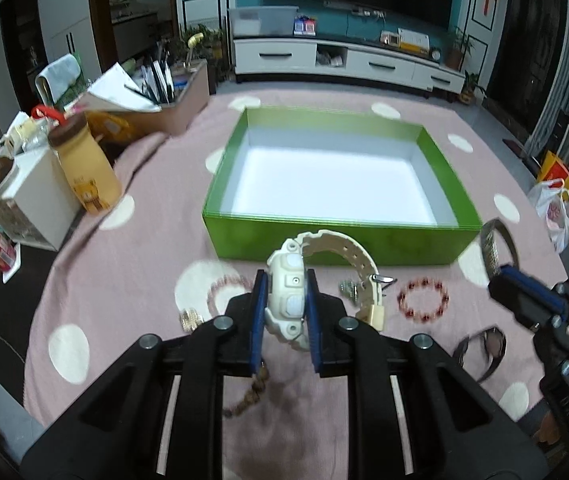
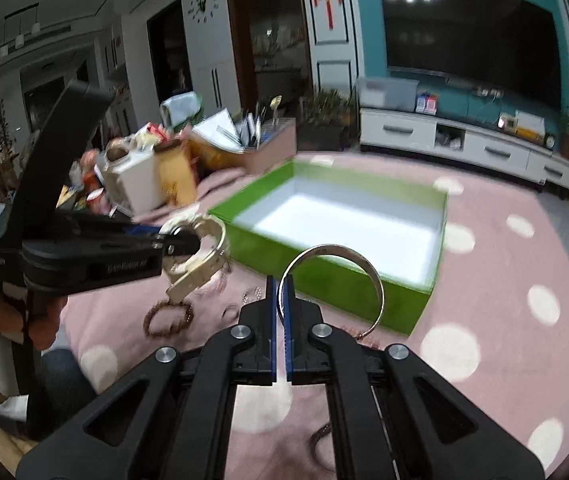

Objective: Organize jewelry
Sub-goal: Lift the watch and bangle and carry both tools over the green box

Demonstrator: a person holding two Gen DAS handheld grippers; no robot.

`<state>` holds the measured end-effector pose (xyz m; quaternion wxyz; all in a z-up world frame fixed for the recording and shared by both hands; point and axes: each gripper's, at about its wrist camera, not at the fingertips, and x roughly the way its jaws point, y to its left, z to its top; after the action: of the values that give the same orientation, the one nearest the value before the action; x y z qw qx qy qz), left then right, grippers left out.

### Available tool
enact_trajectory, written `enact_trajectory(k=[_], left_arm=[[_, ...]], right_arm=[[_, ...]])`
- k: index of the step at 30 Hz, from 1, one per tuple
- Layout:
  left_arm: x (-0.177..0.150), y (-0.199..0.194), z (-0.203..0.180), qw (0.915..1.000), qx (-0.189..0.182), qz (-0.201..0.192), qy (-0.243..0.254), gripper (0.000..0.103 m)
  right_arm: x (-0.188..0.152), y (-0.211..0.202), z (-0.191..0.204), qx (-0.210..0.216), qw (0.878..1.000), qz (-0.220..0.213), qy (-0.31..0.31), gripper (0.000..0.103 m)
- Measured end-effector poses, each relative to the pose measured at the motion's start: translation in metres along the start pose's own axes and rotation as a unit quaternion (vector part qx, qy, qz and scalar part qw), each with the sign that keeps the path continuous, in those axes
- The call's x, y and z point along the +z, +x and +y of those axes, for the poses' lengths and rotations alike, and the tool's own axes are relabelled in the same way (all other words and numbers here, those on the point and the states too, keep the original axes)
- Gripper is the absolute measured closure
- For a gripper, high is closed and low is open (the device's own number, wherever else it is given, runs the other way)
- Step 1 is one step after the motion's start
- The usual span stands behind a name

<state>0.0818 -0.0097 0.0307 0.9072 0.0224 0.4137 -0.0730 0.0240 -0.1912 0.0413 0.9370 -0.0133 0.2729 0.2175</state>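
Observation:
My left gripper (image 1: pixel 284 280) is shut on a cream plastic watch (image 1: pixel 290 296) and holds it above the pink dotted cloth, just in front of the open green box (image 1: pixel 336 236). It also shows in the right wrist view (image 2: pixel 176 244) with the watch (image 2: pixel 200 256). My right gripper (image 2: pixel 282 280) is shut on a silver metal bracelet (image 2: pixel 368 276), held in the air before the green box (image 2: pixel 324 272). The right gripper (image 1: pixel 524 292) and bracelet (image 1: pixel 494 248) also show at the right of the left wrist view.
On the cloth lie a red bead bracelet (image 1: pixel 423 299), a pink bead bracelet (image 1: pixel 224 288), a brown bead bracelet (image 2: pixel 168 318), sunglasses (image 1: pixel 484 350), a small silver piece (image 1: pixel 349 289) and a gold piece (image 1: pixel 189 318). Cluttered boxes and a jar (image 1: pixel 84 164) stand left.

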Motion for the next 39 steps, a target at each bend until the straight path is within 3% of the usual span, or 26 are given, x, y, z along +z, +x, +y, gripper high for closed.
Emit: enact_trajectory(k=[6,14,20,29,34,35,36,39], left_arm=[[0.032,0.01,0.002,0.9998,0.004,-0.018,-0.01,0.085],[0.075,0.046,-0.001,0.9991,0.028,-0.031,-0.004,0.085],[0.092,0.087,-0.007,0.9995,0.032,-0.003,0.004,0.085],[0.09,0.128,-0.022,0.9979,0.051,0.029,0.029,0.083],[0.09,0.123,-0.025,0.9973,0.058,0.019,0.04,0.061],[0.09,0.12,-0.025,0.9973,0.059,0.016,0.04,0.053],[0.09,0.117,-0.024,0.9973,0.061,0.014,0.039,0.043],[0.087,0.107,-0.021,0.9976,0.059,0.01,0.035,0.036]], right_arm=[[0.027,0.021,-0.014,-0.016,1.0,-0.014,0.002,0.101],[0.05,0.073,-0.036,-0.04,0.999,0.01,0.019,0.101],[0.05,0.112,-0.047,-0.057,0.997,0.045,0.033,0.101],[0.042,0.152,-0.052,-0.074,0.992,0.097,0.032,0.098],[0.043,0.144,-0.054,-0.08,0.992,0.091,0.041,0.094],[0.042,0.141,-0.054,-0.081,0.992,0.088,0.043,0.091],[0.043,0.136,-0.054,-0.082,0.992,0.084,0.047,0.084],[0.042,0.122,-0.053,-0.087,0.992,0.071,0.056,0.065]])
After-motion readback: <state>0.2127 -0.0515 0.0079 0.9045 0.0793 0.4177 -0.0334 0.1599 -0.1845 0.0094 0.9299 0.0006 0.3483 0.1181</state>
